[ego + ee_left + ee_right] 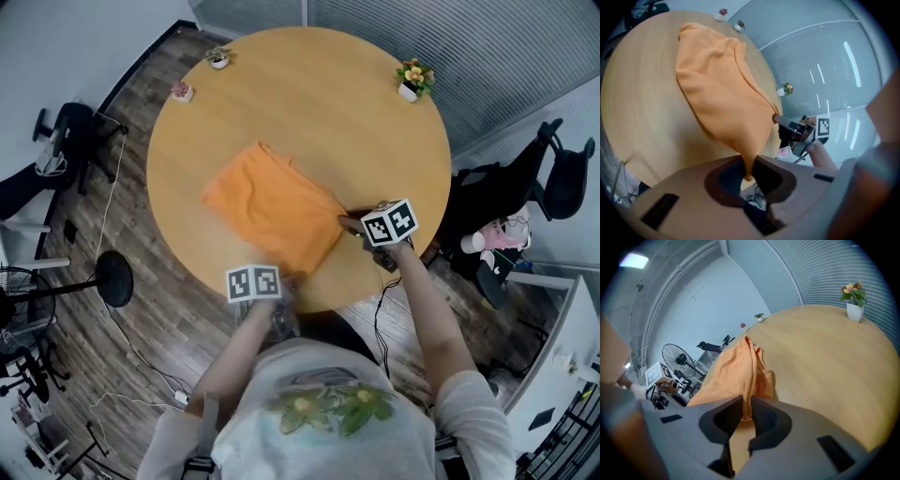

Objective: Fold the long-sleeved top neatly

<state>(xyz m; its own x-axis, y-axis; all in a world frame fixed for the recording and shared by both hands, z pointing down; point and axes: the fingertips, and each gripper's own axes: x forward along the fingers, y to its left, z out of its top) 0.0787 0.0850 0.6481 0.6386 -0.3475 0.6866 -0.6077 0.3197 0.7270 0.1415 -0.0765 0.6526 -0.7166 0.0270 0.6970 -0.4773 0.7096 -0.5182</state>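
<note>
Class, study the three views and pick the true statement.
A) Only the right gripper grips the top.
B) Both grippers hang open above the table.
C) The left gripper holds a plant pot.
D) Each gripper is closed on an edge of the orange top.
D: in its own view, the left gripper pinches a fold of the orange top, and the right gripper pinches another.

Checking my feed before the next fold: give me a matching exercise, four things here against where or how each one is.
1 left gripper
2 right gripper
3 orange top
4 yellow-flowered pot

a by the table rim, far right
b shut on the top's near left corner
c shut on the top's near right corner
d spread mid-table, near edge lifted

Pairs: 1-b, 2-c, 3-d, 4-a
</note>
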